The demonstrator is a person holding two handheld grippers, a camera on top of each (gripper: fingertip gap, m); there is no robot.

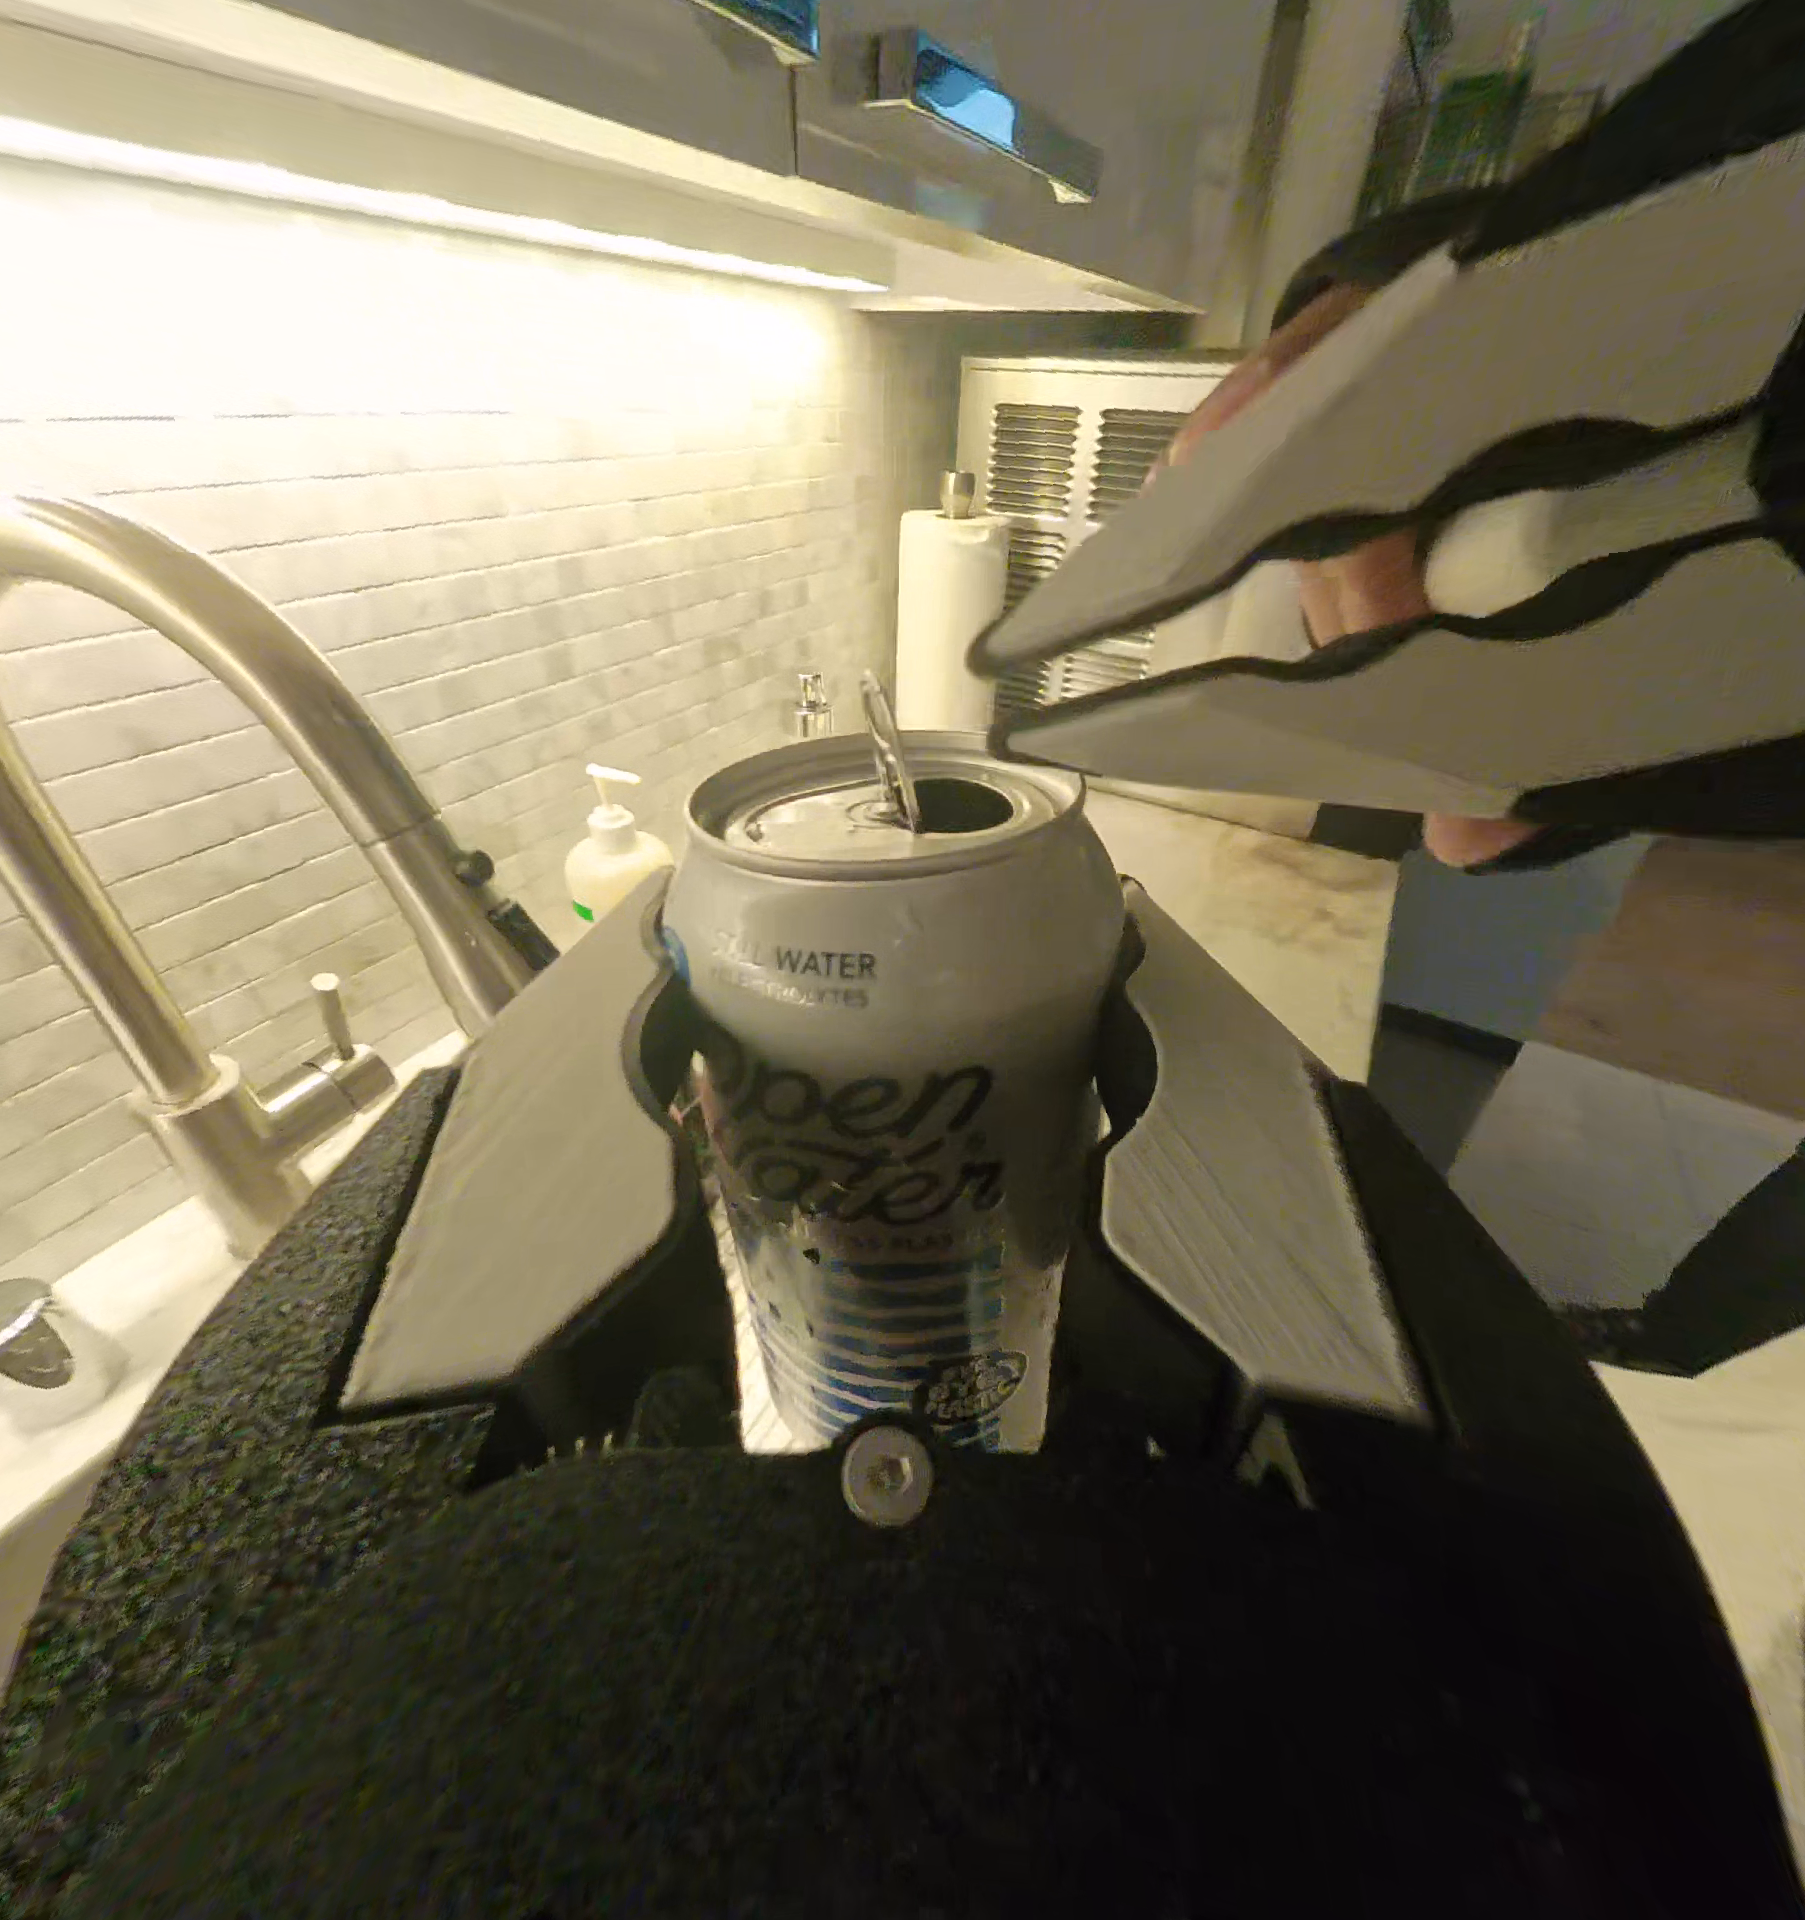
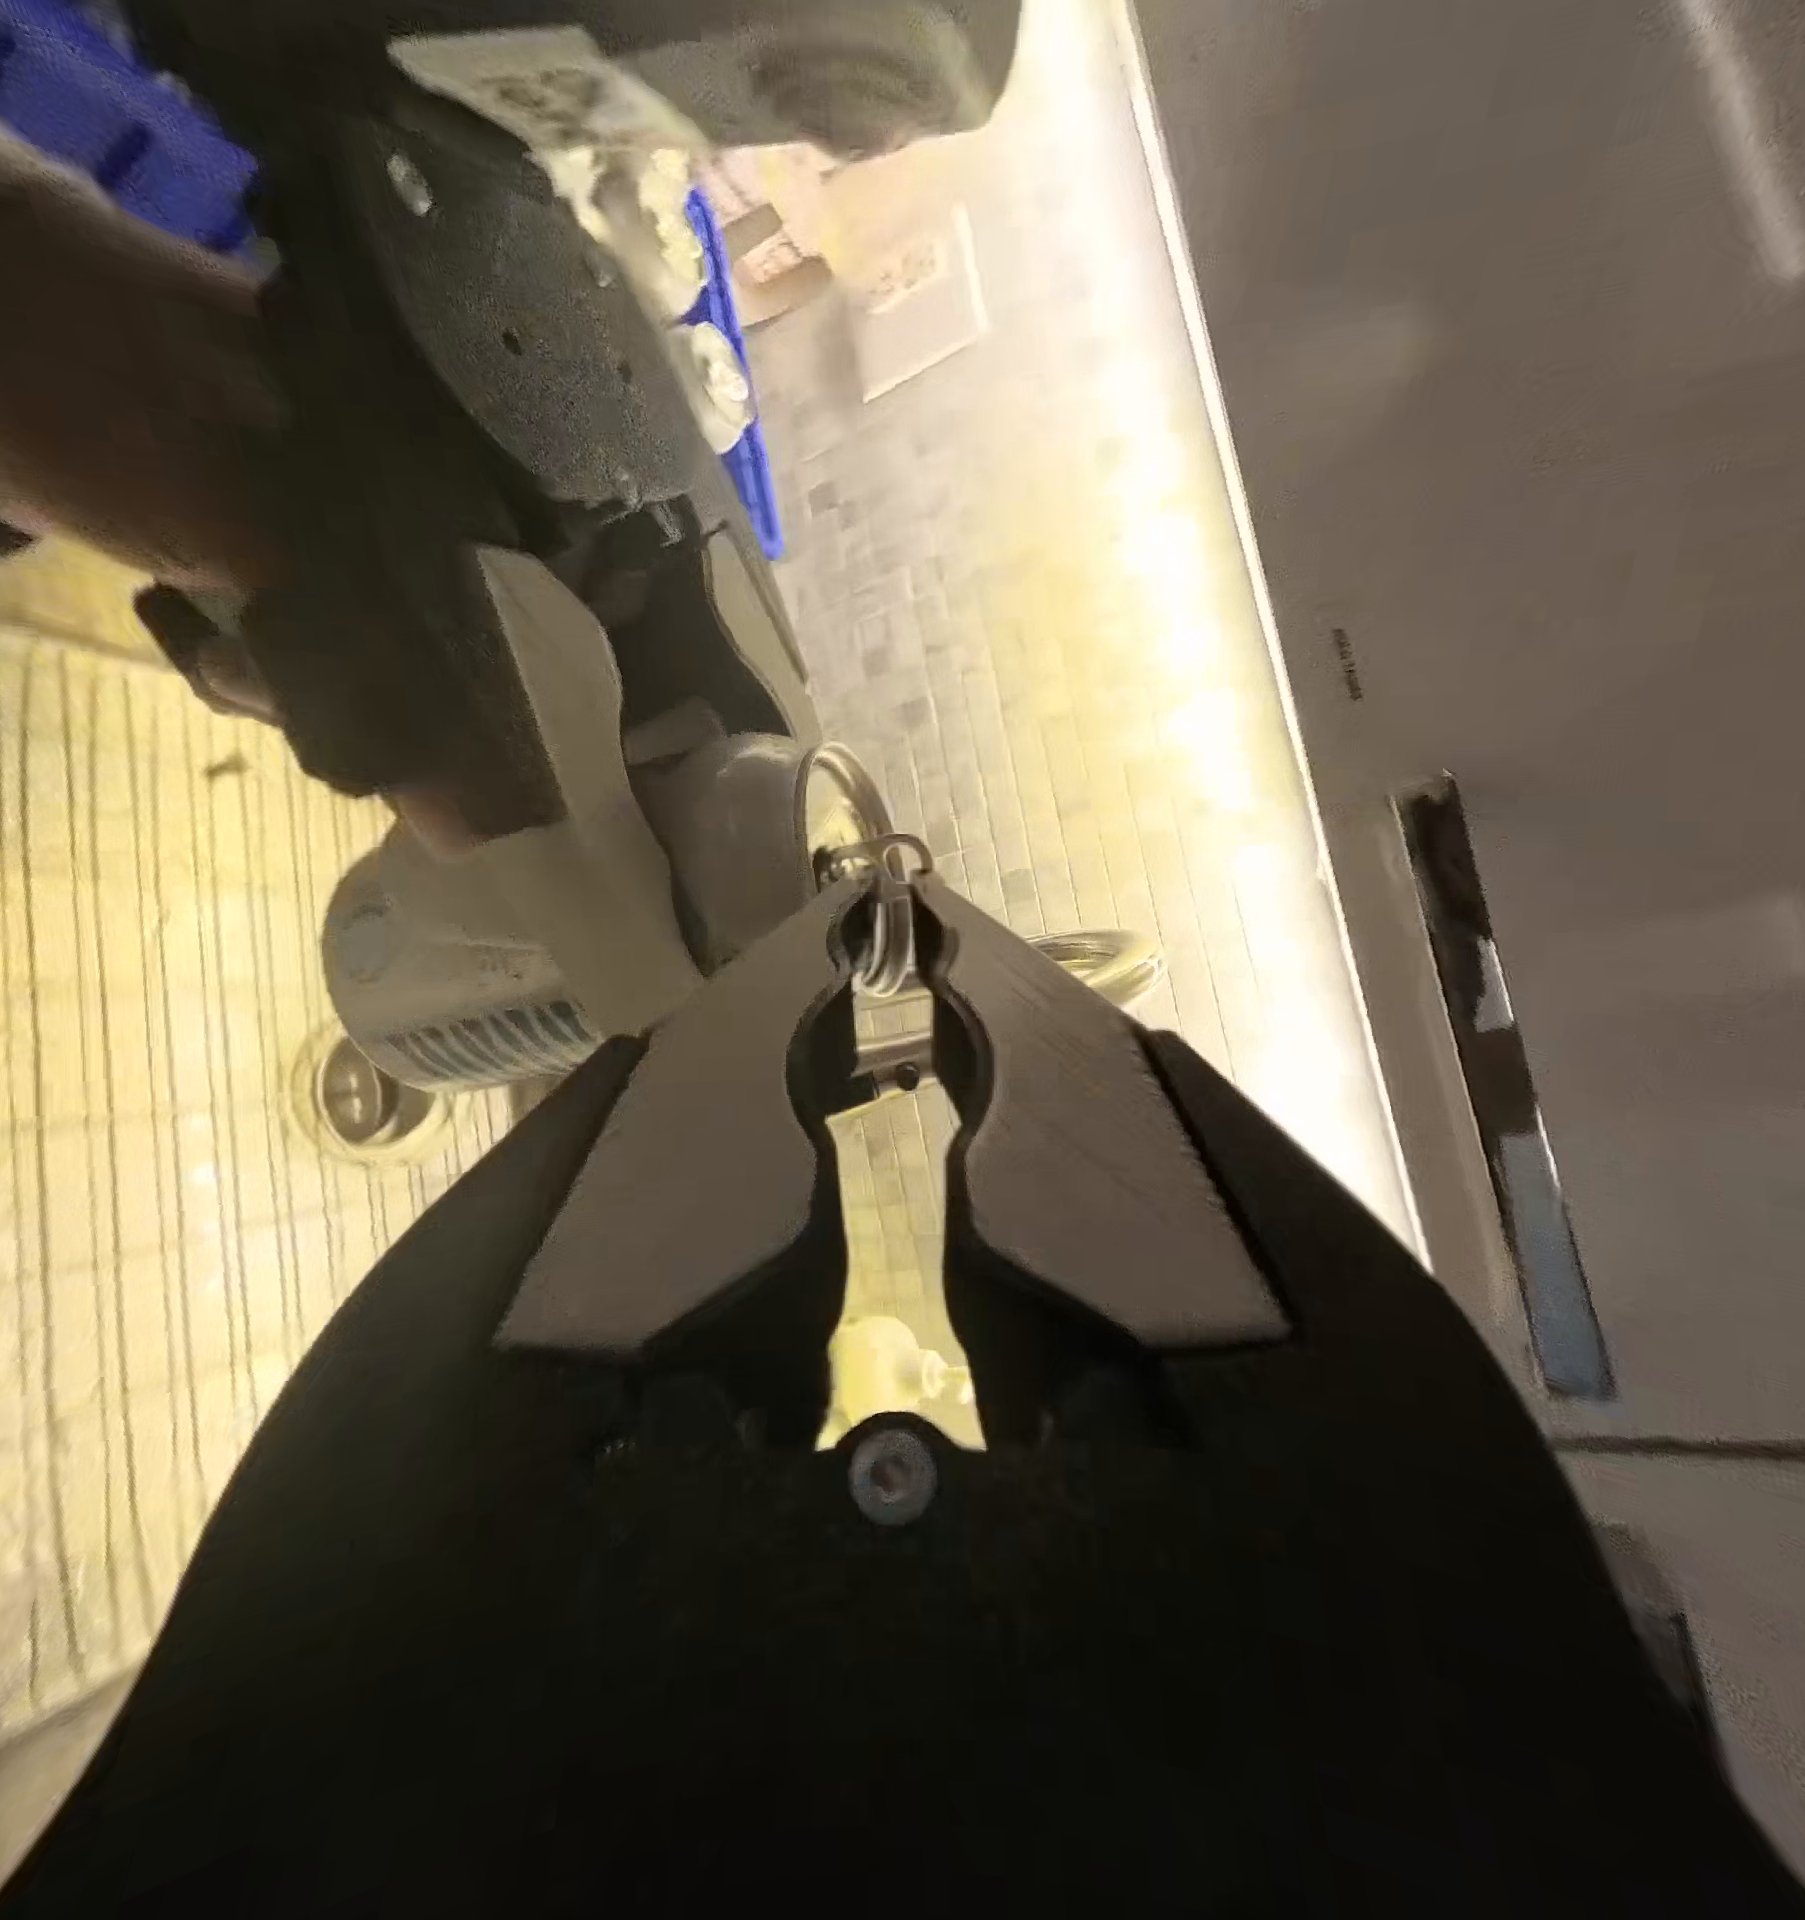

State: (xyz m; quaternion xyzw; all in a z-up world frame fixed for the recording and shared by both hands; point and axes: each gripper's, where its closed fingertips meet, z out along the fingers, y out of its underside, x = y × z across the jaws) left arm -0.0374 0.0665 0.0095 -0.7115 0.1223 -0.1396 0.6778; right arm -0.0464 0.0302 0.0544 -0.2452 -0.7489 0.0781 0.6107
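My left gripper is shut on a grey drink can and holds it upright above the sink. The can's top is open and its pull tab stands up. My right gripper comes in from the upper right. Its tips hover just right of the tab, over the can's rim, a narrow gap apart and holding nothing. In the right wrist view, the right gripper shows the tab through that gap. The can lies sideways there, with a hand beside it.
A curved steel faucet rises at the left over a white sink. A soap dispenser and a paper towel roll stand by the tiled wall. Cabinets with a handle hang above. The sink drain is below the can. The gap from one gripper's tips to the other's is roughly 5 centimeters.
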